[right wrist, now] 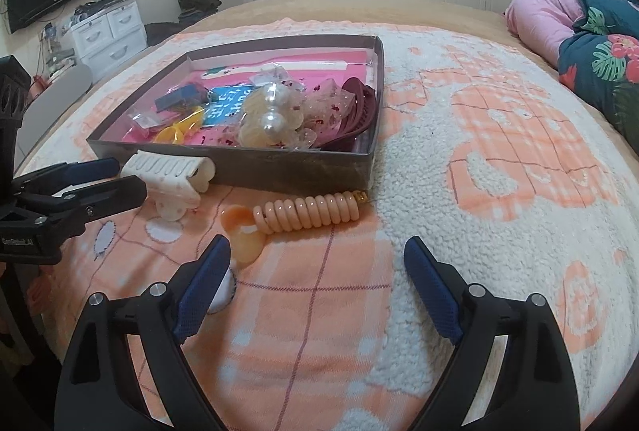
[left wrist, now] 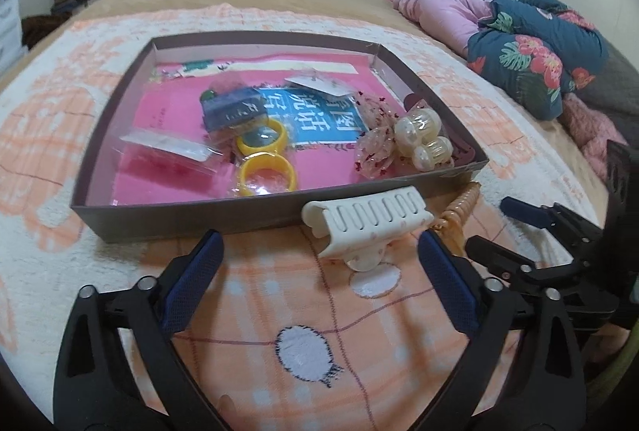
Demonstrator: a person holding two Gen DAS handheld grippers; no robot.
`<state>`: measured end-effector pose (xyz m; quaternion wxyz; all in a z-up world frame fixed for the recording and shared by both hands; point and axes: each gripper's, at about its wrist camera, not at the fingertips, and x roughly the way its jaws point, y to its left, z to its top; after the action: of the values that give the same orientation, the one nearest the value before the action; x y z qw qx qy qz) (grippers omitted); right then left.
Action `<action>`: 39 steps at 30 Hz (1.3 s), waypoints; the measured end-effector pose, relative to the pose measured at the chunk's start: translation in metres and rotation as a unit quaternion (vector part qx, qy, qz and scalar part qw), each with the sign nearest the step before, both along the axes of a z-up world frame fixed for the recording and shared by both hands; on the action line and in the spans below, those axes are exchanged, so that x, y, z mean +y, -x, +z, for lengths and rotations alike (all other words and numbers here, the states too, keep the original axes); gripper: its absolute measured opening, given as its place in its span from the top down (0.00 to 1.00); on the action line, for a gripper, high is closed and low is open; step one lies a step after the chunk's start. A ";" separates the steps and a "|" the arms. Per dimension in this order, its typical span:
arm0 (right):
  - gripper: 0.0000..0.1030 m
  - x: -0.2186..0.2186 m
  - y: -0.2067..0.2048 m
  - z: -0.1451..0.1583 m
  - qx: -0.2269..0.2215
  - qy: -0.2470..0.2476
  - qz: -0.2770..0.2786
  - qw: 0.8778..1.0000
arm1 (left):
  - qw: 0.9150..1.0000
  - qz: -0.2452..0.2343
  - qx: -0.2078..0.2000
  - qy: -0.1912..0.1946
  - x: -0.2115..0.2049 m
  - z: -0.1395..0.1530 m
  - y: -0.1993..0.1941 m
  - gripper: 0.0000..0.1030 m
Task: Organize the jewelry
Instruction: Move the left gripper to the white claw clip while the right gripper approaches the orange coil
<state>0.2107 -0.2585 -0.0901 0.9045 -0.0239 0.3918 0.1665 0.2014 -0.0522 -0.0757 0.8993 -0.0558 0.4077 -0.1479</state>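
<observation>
- Two pieces still lie outside the shallow grey-brown box (left wrist: pixel 191 219) on the peach-and-white blanket (right wrist: pixel 459 191): a cream claw hair clip (left wrist: pixel 367 221) and a peach spiral hair tie (right wrist: pixel 307 212). Both rest against or just beside the box's near wall.
- Inside the box sit two yellow bangles (left wrist: pixel 265 161), a pearl-bead claw clip (left wrist: pixel 425 139), a clear clip flecked with red (left wrist: pixel 373 139), small plastic packets (left wrist: pixel 167 147), and a dark red comb clip (right wrist: pixel 357 111) by the box's right wall.
- The left gripper (left wrist: pixel 319 251) hovers just short of the box with its jaws spread wide. The cream clip lies between its blue fingertips and the box wall, slightly toward the right finger.
- The right gripper (right wrist: pixel 317 257) is also wide apart and holds nothing. The spiral tie lies just ahead of it, between it and the box, with the tie's pale orange end (right wrist: pixel 243 231) close to the left finger.
- Judgement: the step in hand looks like picking up the cream clip with the left gripper.
- To do it well, centre the clip's long ridged body between the pads and close across its narrow width, not on the hinge tabs, which could spring it open.
- Lift it clear of the box wall before moving over the box, and set it down in the bare pink area near the box's near wall, away from the bangles.
- Keep the two grippers apart; they stand near each other at the box's near-right corner.
</observation>
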 end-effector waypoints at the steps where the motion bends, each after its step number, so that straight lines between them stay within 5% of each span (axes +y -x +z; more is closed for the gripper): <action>1: 0.16 0.000 -0.001 0.000 0.000 0.000 0.001 1.000 | 1.000 0.000 0.006 0.010 0.000 -0.001 -0.001 0.23; 7: 0.16 0.001 -0.005 0.000 0.000 -0.002 0.001 1.000 | 0.998 -0.001 0.030 0.061 0.008 -0.004 -0.004 0.52; 10: 0.16 0.001 -0.008 -0.001 0.000 -0.002 0.002 1.000 | 0.997 -0.006 0.032 0.072 0.009 -0.002 -0.003 0.59; 22: 0.13 0.011 -0.022 -0.003 0.008 0.009 0.016 1.000 | 0.994 -0.019 0.033 0.099 0.009 -0.005 -0.013 0.56; 37: 0.59 -0.001 -0.007 0.007 -0.023 -0.003 0.018 1.000 | 0.993 -0.034 0.026 0.107 0.002 -0.001 -0.011 0.71; 39: 0.87 -0.002 -0.003 0.008 -0.025 -0.003 0.025 0.999 | 0.994 -0.036 0.020 0.099 0.000 0.003 -0.009 0.72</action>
<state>0.2138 -0.2601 -0.0825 0.9098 -0.0351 0.3677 0.1894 0.2099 -0.0520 -0.0731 0.8754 -0.1326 0.4105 -0.2182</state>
